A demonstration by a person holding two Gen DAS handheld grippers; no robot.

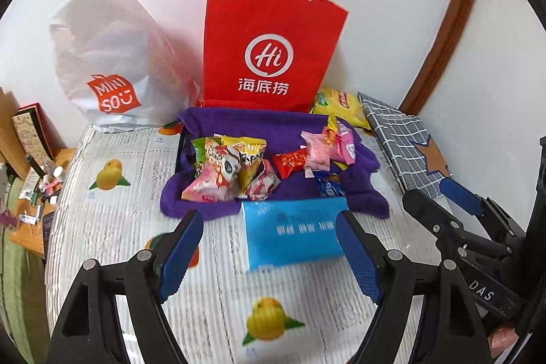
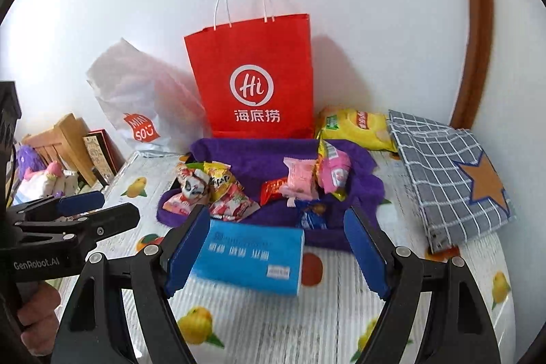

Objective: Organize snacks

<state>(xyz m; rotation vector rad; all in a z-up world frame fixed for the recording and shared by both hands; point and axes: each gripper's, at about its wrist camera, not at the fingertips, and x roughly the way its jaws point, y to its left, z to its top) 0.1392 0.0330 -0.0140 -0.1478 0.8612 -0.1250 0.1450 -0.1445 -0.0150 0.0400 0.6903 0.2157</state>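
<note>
Left wrist: purple tray [image 1: 239, 125] holds snack packets [image 1: 232, 169].

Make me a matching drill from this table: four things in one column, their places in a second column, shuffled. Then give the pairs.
Things
1. red paper bag
2. blue tissue pack
3. yellow chip bag
4. grey checked cloth

Places
A. at the table's right edge, with a brown star on it
B. upright against the wall, behind the purple towel
C. on the table in front of the purple towel, nearest the grippers
D. lying between the red bag's base and the checked cloth

Pairs: 1-B, 2-C, 3-D, 4-A
</note>
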